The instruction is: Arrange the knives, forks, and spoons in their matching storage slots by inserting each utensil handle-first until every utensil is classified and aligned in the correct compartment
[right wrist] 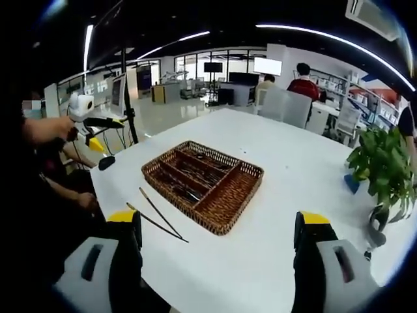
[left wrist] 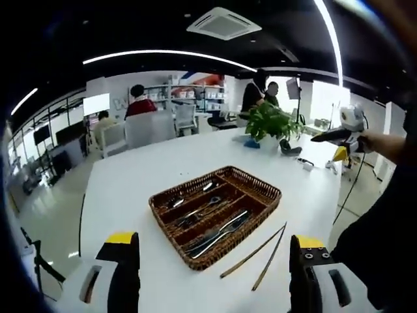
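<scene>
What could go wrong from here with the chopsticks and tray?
1. The two chopsticks lie loose on the table beside the tray, near the edge; a clumsy pinch might roll them off.
2. The tray's slots already hold cutlery, so anything inserted could snag or land in the wrong slot.
3. Both grippers, left and right, are open and held back; approaching the light tray could shove it.
</scene>
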